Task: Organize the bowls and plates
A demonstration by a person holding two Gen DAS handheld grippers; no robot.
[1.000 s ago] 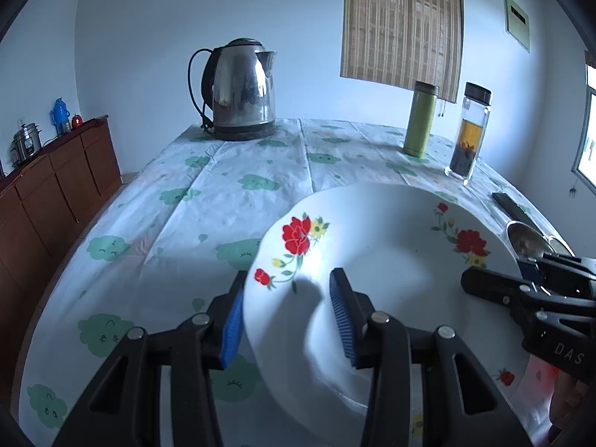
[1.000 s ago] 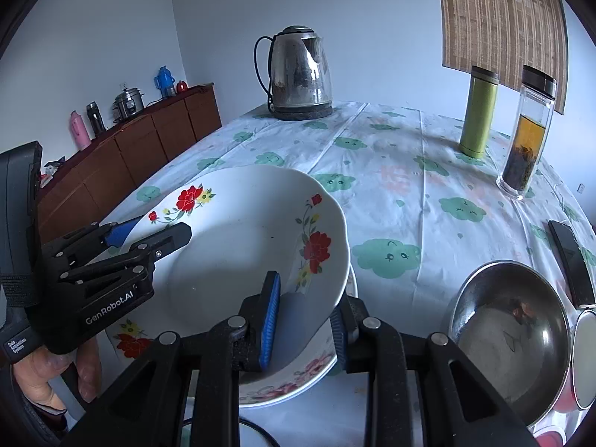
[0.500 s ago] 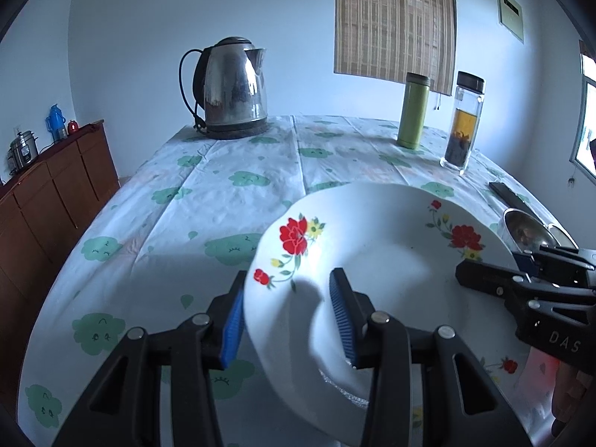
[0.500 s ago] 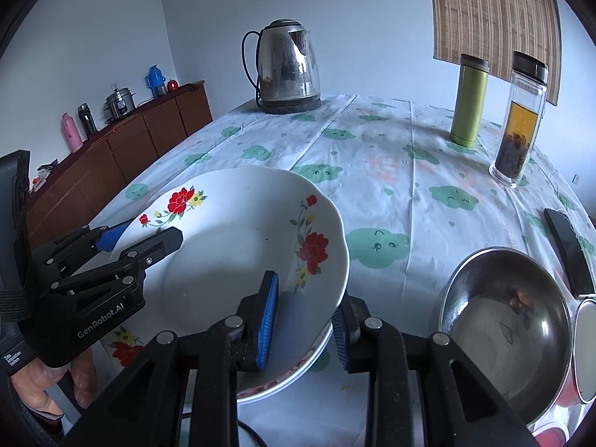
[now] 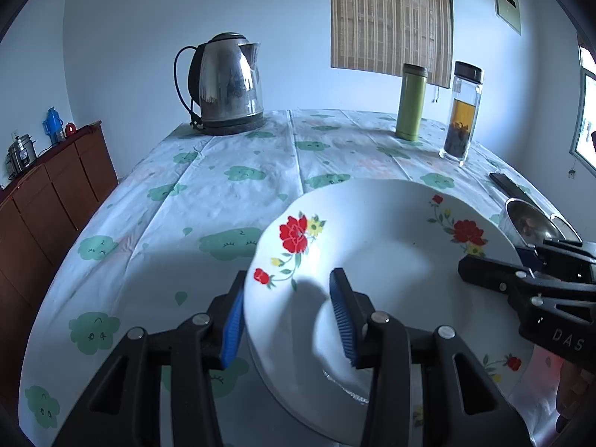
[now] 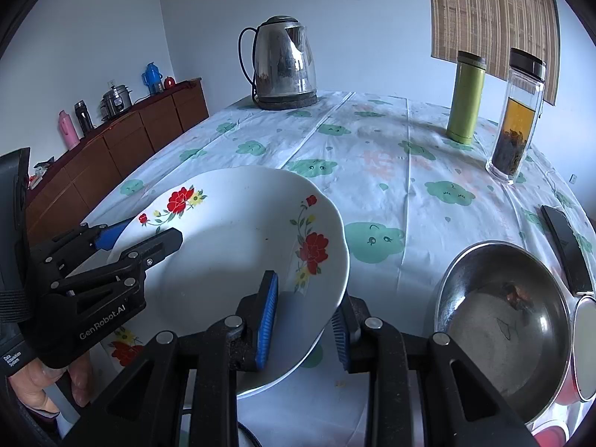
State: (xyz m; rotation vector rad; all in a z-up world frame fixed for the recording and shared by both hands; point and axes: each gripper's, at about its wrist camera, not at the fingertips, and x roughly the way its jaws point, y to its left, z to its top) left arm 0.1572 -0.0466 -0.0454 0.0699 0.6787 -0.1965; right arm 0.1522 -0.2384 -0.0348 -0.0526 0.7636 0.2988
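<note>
1. Your left gripper (image 5: 288, 314) clamps the near-left rim of the floral plate (image 5: 391, 246).
2. Your right gripper (image 6: 307, 320) clamps its right rim.
3. The plate hangs tilted over another plate (image 6: 124, 350) on the table (image 6: 372, 141).
4. A steel bowl (image 6: 503, 320) sits at right.

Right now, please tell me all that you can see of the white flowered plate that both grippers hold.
The white flowered plate is deep, glossy like ceramic, with red and yellow flower sprays on its rim. It is tilted above another flowered plate. The left gripper and the right gripper each straddle its rim at opposite sides.
</note>
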